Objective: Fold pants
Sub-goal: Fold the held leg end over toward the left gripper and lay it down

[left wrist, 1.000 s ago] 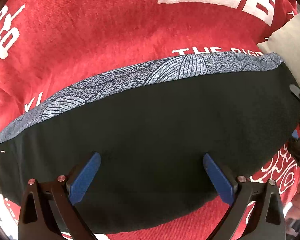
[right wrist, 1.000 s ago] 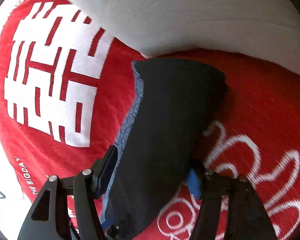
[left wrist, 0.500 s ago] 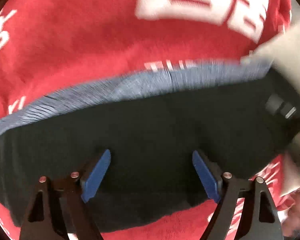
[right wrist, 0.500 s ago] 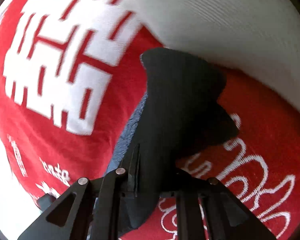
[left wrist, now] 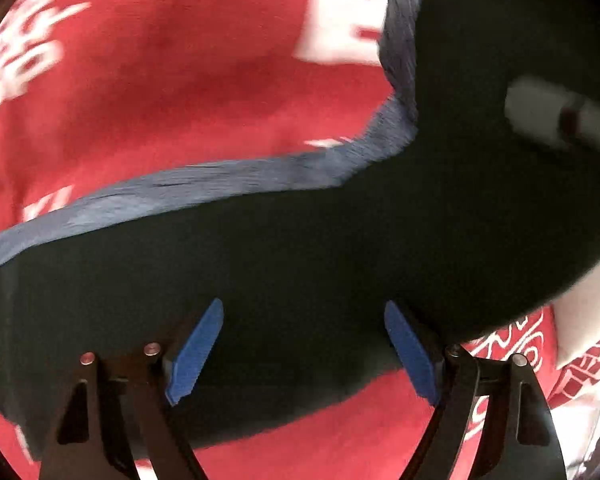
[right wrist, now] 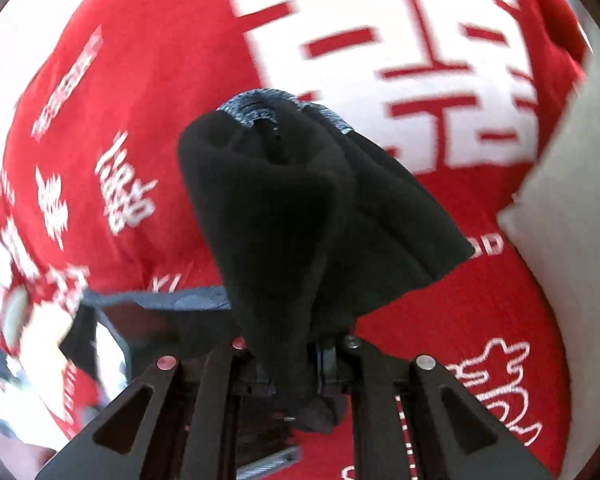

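The black pants (left wrist: 300, 248) with a blue-grey patterned band (left wrist: 204, 184) lie on a red blanket (left wrist: 172, 64). My left gripper (left wrist: 302, 352) is open, its blue pads (left wrist: 196, 352) hovering over the near part of the pants. My right gripper (right wrist: 296, 364) is shut on one end of the pants (right wrist: 300, 216) and holds it lifted, the cloth bunched and hanging above the blanket. In the left wrist view the lifted end rises at the upper right, with the right gripper's body (left wrist: 556, 120) blurred against it.
The red blanket (right wrist: 100, 128) has large white characters and lettering. A white pillow (right wrist: 572, 208) lies at the right edge. A hand and blurred objects (right wrist: 28, 328) show at the lower left of the right wrist view.
My right gripper has shut on the pants' end and lifted it up and over toward the left. My left gripper has stayed open over the pants and narrowed slightly.
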